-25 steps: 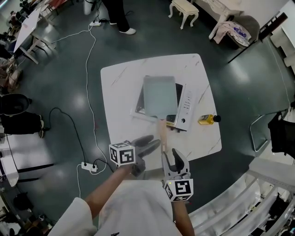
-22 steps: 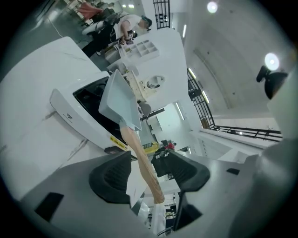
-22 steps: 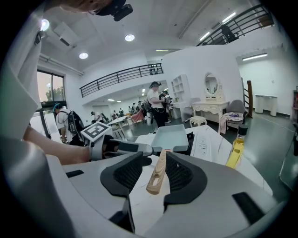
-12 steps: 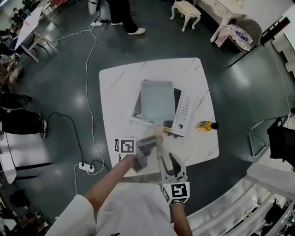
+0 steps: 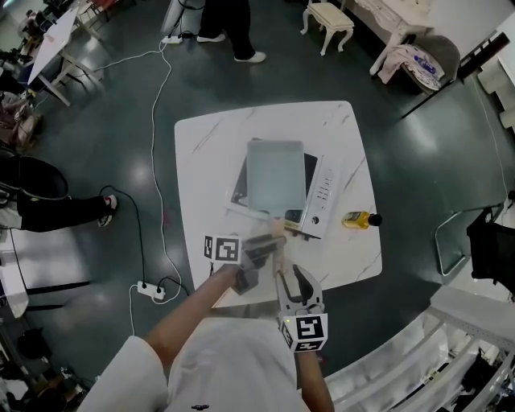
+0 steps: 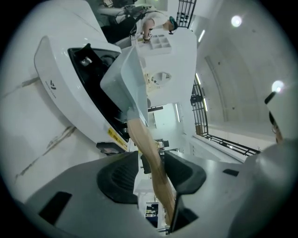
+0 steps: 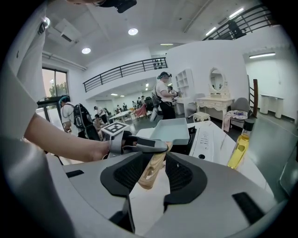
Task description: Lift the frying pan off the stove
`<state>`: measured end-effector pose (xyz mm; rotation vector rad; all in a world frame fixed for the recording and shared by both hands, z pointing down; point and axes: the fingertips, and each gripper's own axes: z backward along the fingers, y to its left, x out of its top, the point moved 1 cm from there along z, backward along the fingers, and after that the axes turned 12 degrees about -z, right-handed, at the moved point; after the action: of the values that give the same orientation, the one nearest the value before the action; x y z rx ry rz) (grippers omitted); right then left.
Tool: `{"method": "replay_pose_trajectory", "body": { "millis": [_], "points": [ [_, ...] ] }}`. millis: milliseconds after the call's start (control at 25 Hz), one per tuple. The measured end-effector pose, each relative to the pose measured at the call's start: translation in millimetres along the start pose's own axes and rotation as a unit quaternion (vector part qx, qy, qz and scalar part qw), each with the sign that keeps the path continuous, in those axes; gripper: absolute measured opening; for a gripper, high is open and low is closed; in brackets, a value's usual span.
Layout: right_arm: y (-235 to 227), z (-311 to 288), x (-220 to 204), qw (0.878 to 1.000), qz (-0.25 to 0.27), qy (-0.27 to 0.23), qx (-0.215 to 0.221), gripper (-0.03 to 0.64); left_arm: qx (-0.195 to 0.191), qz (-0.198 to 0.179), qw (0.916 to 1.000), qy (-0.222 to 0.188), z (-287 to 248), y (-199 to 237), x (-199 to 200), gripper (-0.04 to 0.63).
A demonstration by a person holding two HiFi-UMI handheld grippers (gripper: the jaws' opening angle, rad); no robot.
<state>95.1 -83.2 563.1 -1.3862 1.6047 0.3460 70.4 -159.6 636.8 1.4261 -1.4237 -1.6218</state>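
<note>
A square pale-blue frying pan (image 5: 275,173) sits on a white and black stove (image 5: 322,193) on the white table (image 5: 201,161). Its wooden handle (image 5: 278,245) points toward me. My left gripper (image 5: 259,248) reaches in from the left and straddles the handle (image 6: 146,153). Its jaws are closing, and a gap still shows beside the left pad (image 6: 118,174). My right gripper (image 5: 288,278) stands open around the handle's free end (image 7: 150,173). In the right gripper view the left gripper (image 7: 139,145) lies across the handle in front of the pan (image 7: 171,130).
A bottle of yellow oil (image 5: 358,218) stands on the table right of the stove, also seen as the bottle (image 7: 240,146) in the right gripper view. On the floor lie cables and a power strip (image 5: 153,288). A person (image 5: 229,24) stands beyond the table, near a white stool (image 5: 326,16).
My left gripper has swung right from beside the handle to straddle it. The right gripper has shifted left, so the handle's end now lies between its jaws.
</note>
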Motion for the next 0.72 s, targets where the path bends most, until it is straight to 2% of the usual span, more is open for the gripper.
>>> {"method": "replay_pose_trajectory", "body": {
  "millis": [200,480,720],
  "points": [
    [2.3,-7.4,-11.0,1.000,-0.005,0.014,0.001,0.155,-0.020,0.027,0.9995,0.001,-2.2,-0.8,-0.7,0.128],
    [-3.4,-20.3,-30.7,0.999,0.006,0.038,-0.029,0.169,-0.021,0.057,0.9982,-0.001,-3.7,5.8,-7.8,0.095],
    [-10.4,-31.8,-42.8,0.997,-0.002,0.051,-0.055,0.169,-0.031,0.059,0.9978,-0.004,-4.5,3.5,-6.2,0.095]
  ]
}}
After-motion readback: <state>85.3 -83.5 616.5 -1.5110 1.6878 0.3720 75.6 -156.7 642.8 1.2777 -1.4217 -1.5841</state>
